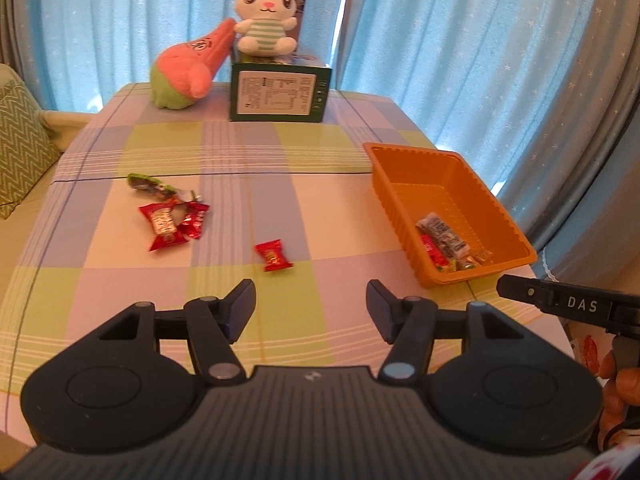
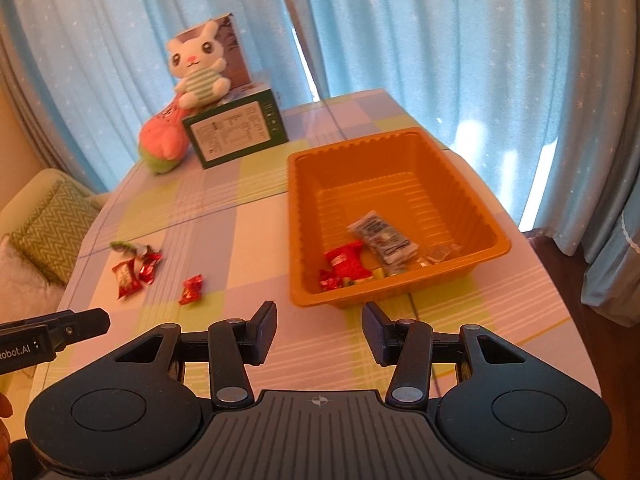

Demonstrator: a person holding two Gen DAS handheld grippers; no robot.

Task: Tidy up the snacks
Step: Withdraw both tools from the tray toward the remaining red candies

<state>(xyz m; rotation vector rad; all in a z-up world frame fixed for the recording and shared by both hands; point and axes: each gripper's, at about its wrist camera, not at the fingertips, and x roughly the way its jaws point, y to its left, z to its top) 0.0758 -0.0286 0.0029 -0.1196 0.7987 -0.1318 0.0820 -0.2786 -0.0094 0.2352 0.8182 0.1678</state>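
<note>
Both tongs are hanging over the near edge of the tabletop (image 1: 240, 148) right now, and neither has anything in it. The left tongs (image 1: 311, 310) are parted a fair way, with only checkered cloth between the pads. The right tongs (image 2: 319, 334) are parted a bit less, also empty, just short of the orange tray (image 2: 298, 208).

That tray sits toward the right edge and has a few snacks in it already — a red wrapper (image 2: 346, 262), a pale packet (image 2: 382, 236) and some small bits by the near wall.

Loose on the cloth: a single red candy (image 1: 274, 256) in the middle near the front, and toward the left edge a little heap of red wrappers (image 1: 174, 222) with a green one (image 1: 150, 182) behind it.

At the far edge there's a green box (image 1: 280, 94) with a white bunny plush (image 1: 266, 14) on top, a pink plush (image 1: 188, 70) leaning beside it.
</note>
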